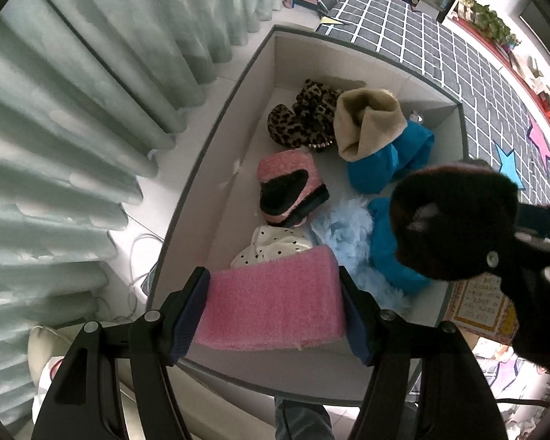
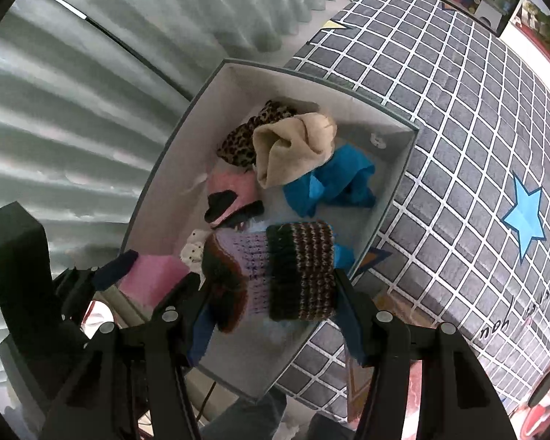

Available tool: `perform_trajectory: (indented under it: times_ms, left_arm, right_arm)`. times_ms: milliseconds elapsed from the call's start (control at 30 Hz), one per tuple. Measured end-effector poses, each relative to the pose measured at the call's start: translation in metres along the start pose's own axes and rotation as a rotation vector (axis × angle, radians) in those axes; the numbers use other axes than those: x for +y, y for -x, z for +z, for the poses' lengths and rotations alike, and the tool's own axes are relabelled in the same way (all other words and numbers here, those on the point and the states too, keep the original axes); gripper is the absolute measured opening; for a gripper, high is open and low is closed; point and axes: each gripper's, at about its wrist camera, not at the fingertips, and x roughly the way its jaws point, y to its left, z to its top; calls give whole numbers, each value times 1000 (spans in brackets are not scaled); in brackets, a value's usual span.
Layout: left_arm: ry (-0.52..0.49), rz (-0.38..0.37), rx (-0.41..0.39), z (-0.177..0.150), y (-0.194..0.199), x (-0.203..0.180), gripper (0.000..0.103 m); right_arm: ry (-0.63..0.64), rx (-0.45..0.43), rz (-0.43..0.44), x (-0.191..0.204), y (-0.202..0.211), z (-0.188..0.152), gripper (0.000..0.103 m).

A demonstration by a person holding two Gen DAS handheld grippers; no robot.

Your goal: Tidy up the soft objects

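I hold both grippers above the white box (image 1: 216,154), which I use as the landmark. The left gripper (image 1: 275,304) points down over the box's near end; its jaws are closed on a pink foam block (image 1: 271,308), both pads pressing the block's sides. The right gripper (image 2: 271,286) has its jaws clamped on a knitted hat (image 2: 275,271) of lilac, brown and dark striped yarn, held above the near half of the box. In the left wrist view this hat (image 1: 454,220) shows as a dark mass over the box's right edge. Inside the box, at the far end, lie a leopard-print item (image 1: 304,117) and, touching it, a beige cloth (image 1: 366,121) over blue fabric (image 1: 388,161). Near the box's middle sits a pink and black hat (image 1: 289,187). Closer to the near end I see a white dotted cloth (image 1: 275,247) and a pale blue fluffy item (image 1: 344,227). Outside the box, a grey grid-patterned mat (image 2: 458,139) borders its right side and pale curtains (image 1: 73,110) hang on its left.
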Motion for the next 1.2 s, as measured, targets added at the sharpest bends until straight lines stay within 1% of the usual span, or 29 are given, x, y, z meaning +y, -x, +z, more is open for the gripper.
perform_trajectory:
  times_ms: [200, 300, 333, 367, 400, 433, 467, 500, 533, 567, 667, 767, 900, 1067, 1200]
  left_arm:
    - [0, -7, -4, -2, 0, -1, 72]
    - [1, -24, -16, -3, 1, 0, 74]
    - [1, -40, -15, -3, 1, 0, 79]
    - [-1, -54, -12, -3, 1, 0, 80]
    - [-6, -70, -7, -4, 1, -1, 80]
    - [-12, -71, -6, -5, 1, -2, 81]
    - [-18, -69, -13, -5, 2, -2, 84]
    - [-21, -66, -26, -6, 4, -2, 84]
    - [-22, -66, -38, -7, 6, -1, 85]
    - [-27, -68, -44, -8, 9, -1, 86]
    - [-35, -69, -78, -9, 17, -3, 87]
    - [-24, -63, -93, -10, 23, -2, 87]
    - [-12, -83, -77, -10, 27, 1, 87]
    - [-15, -72, -98, -17, 35, 1, 87]
    - [-17, -71, -104, -20, 38, 2, 87]
  right_arm:
    - [11, -8, -3, 2, -1, 5, 60]
    - [17, -14, -2, 4, 1, 7, 60]
    - [21, -15, 1, 5, 2, 7, 64]
    - [28, -16, 6, 6, 2, 7, 68]
    - [34, -20, 5, 7, 3, 7, 78]
    - [40, -32, -9, 8, 6, 6, 83]
    - [46, -43, -28, 8, 9, 6, 85]
    - [51, -47, -44, 8, 10, 5, 90]
    - [52, -47, -60, 7, 11, 5, 100]
    - [50, -49, -74, 6, 11, 4, 103]
    - [40, -71, -63, 0, 18, -1, 102]
    - [46, -96, -69, -1, 28, -6, 102]
    - [56, -109, -63, 2, 38, -10, 102]
    - [59, -116, -48, 9, 46, -18, 102]
    - [62, -116, -53, 12, 47, -23, 102]
